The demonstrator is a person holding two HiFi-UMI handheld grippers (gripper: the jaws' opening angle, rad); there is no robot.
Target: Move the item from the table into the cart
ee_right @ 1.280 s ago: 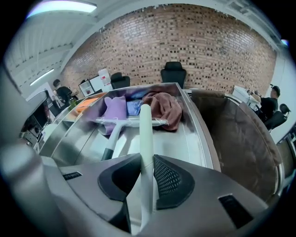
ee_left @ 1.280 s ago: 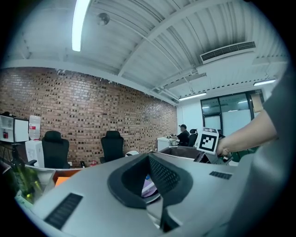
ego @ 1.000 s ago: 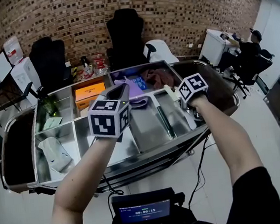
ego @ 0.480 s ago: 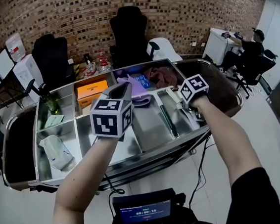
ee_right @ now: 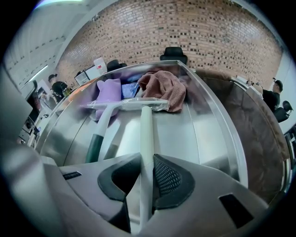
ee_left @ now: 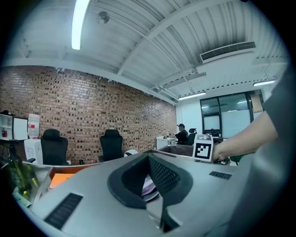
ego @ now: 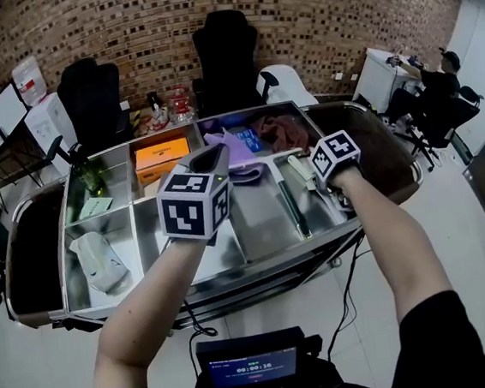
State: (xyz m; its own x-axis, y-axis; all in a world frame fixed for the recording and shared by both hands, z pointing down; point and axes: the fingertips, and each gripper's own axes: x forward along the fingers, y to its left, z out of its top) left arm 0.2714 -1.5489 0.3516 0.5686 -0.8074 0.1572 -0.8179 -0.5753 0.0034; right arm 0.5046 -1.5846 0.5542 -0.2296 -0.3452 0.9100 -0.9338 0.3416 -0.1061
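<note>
- Gripped the white handle (ee_right: 145,134) with the right gripper (ee_right: 141,185), jaws clamped on it, angled steeply down to lay it in the cart (ee_right: 229,139).
- Seemingly rested its wide head beside the brown cloth (ee_right: 162,85), inside the cart's right compartment.
- Held the left gripper (ee_left: 157,185) level with jaws together on nothing, clear of the work.

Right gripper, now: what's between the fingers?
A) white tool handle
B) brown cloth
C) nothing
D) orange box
A: the right gripper view shows the right gripper with its fingers closed on the white tool handle, while the brown cloth lies farther off in the cart.
</note>
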